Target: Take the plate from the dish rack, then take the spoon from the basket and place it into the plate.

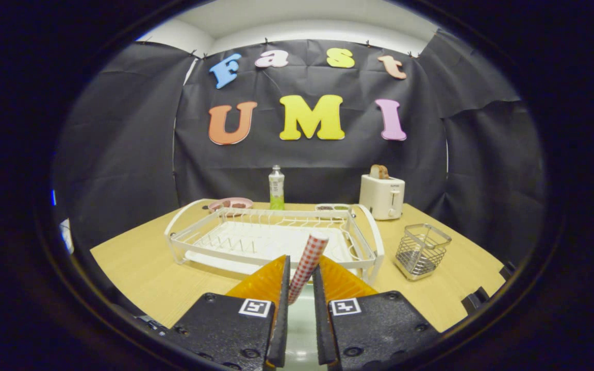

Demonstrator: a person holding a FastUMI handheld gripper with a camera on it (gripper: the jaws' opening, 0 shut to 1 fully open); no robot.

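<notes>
My gripper (301,269) is shut on a spoon's red-and-white checked handle (308,260). The handle sticks up and forward between the two fingers, tilted to the right, and the spoon's bowl is hidden below. A pale glossy surface, seemingly the plate (298,322), shows low down in the gap between the fingers. Just beyond the fingertips on the wooden table (137,268) stands the white wire dish rack (271,234) with nothing in it. To the right of the rack stands the small wire basket (422,251), which also holds nothing.
Behind the rack are a green bottle (276,188), a pink divided dish (231,204) and another small dish (333,207). A white toaster (382,196) with a slice of bread in it stands at the back right. The table's edges run close on both sides.
</notes>
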